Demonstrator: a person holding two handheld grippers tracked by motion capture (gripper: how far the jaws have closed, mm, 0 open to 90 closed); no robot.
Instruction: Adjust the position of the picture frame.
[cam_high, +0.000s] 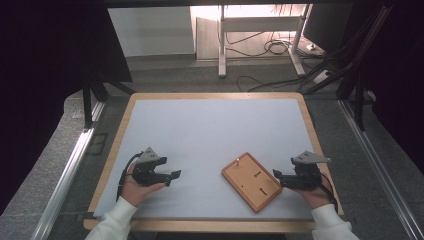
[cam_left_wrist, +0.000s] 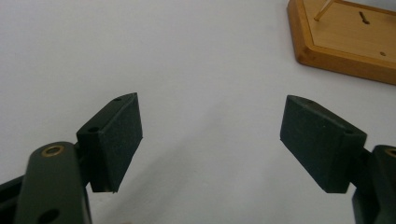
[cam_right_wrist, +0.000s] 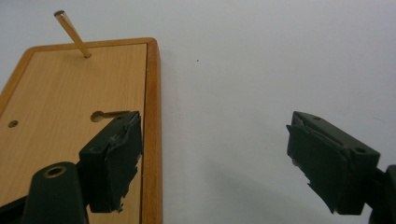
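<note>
Grippers first. Left gripper (cam_high: 172, 176) sits at the lower left of the high view, held in the person's left hand (cam_high: 134, 189), jaws pointing toward frame right and standing apart with nothing between them. Its own view confirms this: both black pads (cam_left_wrist: 117, 140) are spread wide over bare white surface, gripping nothing. Right gripper (cam_high: 276, 176) sits at the lower right of the high view, held in the right hand (cam_high: 312, 196), jaws pointing toward frame left, likewise released and empty.

Wooden board (cam_high: 252, 181) lies flat in the lower centre-right of the high view, turned at an angle to the table edges, with its right corner just beside the right gripper's jaws. Whether they touch cannot be told from above. The right gripper view settles more: the left jaw overlaps the board's raised right rim (cam_right_wrist: 152, 116) low in the frame, while the other jaw stands over white surface well to the right. That view also shows a thin wooden peg (cam_right_wrist: 72, 33) leaning out of the board at upper left, a keyhole slot (cam_right_wrist: 108, 115) and a small hole (cam_right_wrist: 13, 123). The left gripper view catches a corner of the board (cam_left_wrist: 343, 44) at upper right, well apart from its jaws.

White sleeves (cam_high: 116, 220) cover both forearms at the bottom edge. White table (cam_high: 215, 130) has a wooden border.
</note>
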